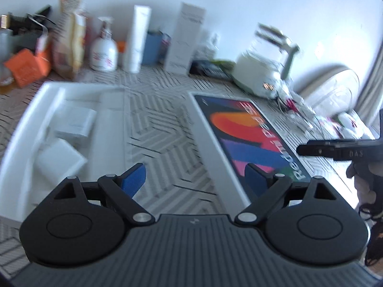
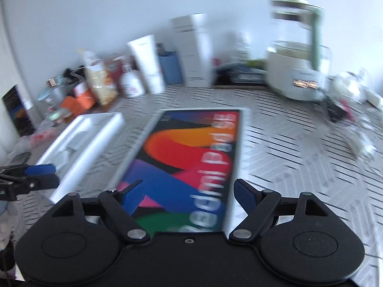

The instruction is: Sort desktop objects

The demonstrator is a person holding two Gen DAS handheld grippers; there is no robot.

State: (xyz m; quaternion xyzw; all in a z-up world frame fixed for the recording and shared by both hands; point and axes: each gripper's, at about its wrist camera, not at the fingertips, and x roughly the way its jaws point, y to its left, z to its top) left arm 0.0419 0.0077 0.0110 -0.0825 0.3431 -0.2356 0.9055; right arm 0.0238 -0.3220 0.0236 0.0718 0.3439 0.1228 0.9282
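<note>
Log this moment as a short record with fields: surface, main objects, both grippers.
surface: table with a striped grey cloth
tablet box: colourful lid, flat on the cloth
white tray: left of the tablet box, small white boxes inside
back row: pump bottle, tall white carton, kettle
left gripper: open, empty
right gripper: open, empty, above the tablet box

Cream kettle [image 2: 296,71] by wall, grey patterned tablecloth [image 2: 299,157], white wall [image 2: 119,12] behind
</note>
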